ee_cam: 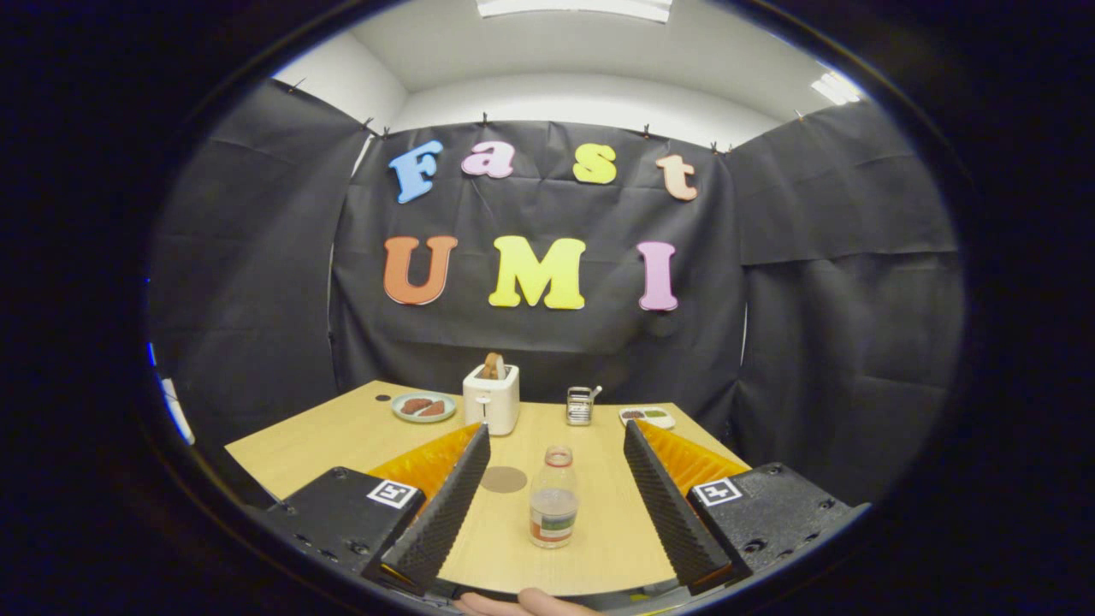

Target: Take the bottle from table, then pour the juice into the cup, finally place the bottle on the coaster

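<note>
A clear bottle (553,498) with a reddish neck and a label band stands upright on the wooden table (325,432), between my two fingers and a little ahead of their middle. My gripper (556,432) is open wide, its ridged black pads (449,505) apart on either side of the bottle without touching it. A round brown coaster (503,479) lies flat just left of the bottle, close to the left finger. A small metal cup (580,405) with a utensil in it stands beyond the bottle toward the back of the table.
A white toaster (492,398) with bread in it stands at the back centre. A plate (423,406) with reddish food lies to its left, a small dish (648,417) at the back right. A fingertip (522,603) shows below the gripper.
</note>
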{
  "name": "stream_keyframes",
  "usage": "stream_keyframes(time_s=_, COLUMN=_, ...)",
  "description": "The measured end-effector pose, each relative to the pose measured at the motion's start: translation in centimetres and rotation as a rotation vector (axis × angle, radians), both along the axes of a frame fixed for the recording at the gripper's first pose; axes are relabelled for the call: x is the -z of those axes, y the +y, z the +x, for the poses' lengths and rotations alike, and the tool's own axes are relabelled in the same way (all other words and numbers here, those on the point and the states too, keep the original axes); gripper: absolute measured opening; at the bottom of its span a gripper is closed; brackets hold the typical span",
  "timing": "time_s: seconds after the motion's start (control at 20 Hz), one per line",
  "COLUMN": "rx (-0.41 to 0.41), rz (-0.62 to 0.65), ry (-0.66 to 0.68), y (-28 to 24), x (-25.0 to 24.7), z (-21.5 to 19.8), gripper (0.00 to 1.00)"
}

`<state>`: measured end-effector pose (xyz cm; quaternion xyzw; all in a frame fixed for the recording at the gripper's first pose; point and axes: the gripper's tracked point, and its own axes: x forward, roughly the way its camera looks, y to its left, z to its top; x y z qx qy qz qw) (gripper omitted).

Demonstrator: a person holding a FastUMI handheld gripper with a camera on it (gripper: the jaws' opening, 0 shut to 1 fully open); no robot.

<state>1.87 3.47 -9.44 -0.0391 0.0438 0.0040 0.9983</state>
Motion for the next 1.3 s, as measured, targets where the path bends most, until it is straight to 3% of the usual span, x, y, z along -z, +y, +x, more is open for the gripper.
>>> stream_keyframes(time_s=1.3, rx=0.022, rz=0.058, ry=0.183, y=-1.0, x=18.0, z=9.5, gripper=1.0)
